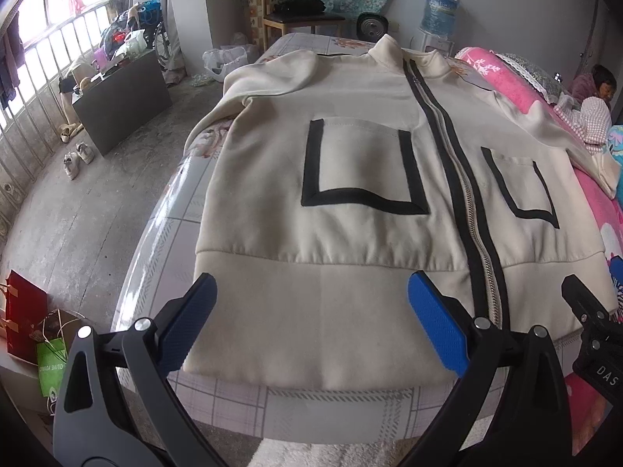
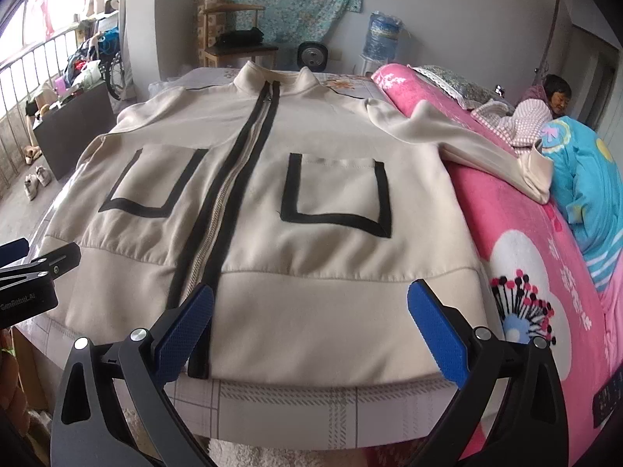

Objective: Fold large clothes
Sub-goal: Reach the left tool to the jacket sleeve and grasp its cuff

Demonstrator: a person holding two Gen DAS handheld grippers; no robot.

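A cream zip-up jacket (image 1: 350, 171) (image 2: 296, 179) with black-edged pockets and a black zipper band lies flat, front up, on the bed, collar at the far end. Its right sleeve (image 2: 486, 144) drapes over the pink blanket. My left gripper (image 1: 311, 319) hovers open over the left half of the hem band, blue pads wide apart. My right gripper (image 2: 311, 323) hovers open over the right half of the hem, nothing between its fingers. The right gripper's black finger (image 1: 584, 303) shows at the right edge of the left wrist view.
A pink flowered blanket (image 2: 545, 272) and a blue quilt (image 2: 588, 179) fill the bed's right side; a person (image 2: 557, 97) lies at the far right. Left of the bed are a dark cabinet (image 1: 120, 101), shoes (image 1: 78, 157) and bags (image 1: 35, 334). A wooden chair (image 1: 296, 11) stands beyond the bed.
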